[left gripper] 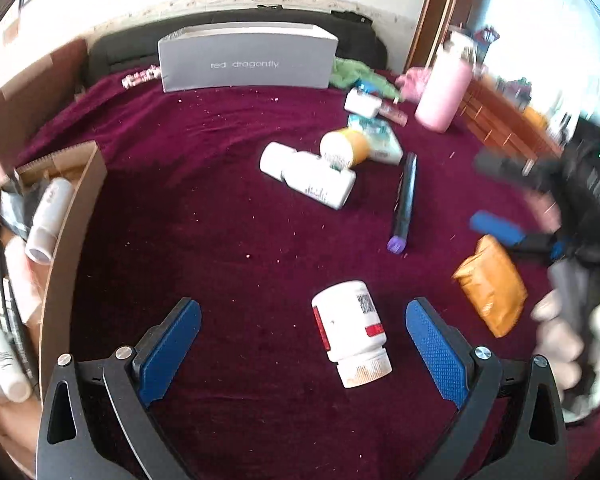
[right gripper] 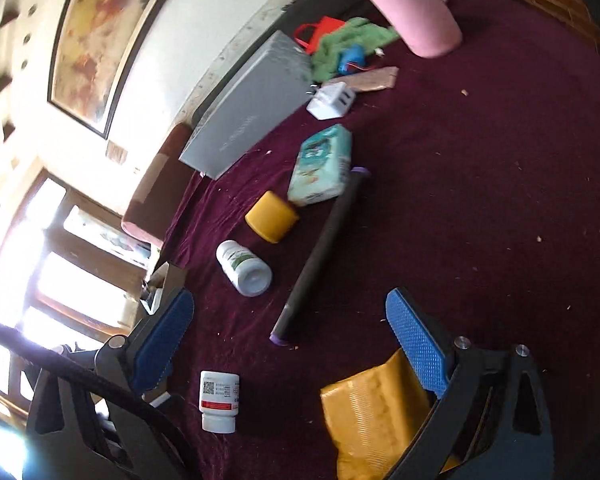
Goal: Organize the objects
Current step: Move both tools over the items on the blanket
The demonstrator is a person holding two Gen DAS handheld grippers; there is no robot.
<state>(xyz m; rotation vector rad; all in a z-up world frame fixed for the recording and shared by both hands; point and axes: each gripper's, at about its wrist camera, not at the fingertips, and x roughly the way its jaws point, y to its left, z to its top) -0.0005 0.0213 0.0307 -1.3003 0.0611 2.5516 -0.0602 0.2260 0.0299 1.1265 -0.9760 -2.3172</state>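
Note:
A white pill bottle with a red label lies on the maroon cloth between the blue pads of my open left gripper, nearer the right pad and touching neither. My right gripper is open over the cloth, and an orange packet lies under its right finger. A dark tube with a purple cap lies past the bottle. Further back lie two white bottles, an orange-capped jar and a teal tissue pack.
A cardboard box with several tubes and bottles stands at the left. A grey box stands at the back, a pink flask at the back right, with a green cloth and a white charger nearby. A hand holds the right tool.

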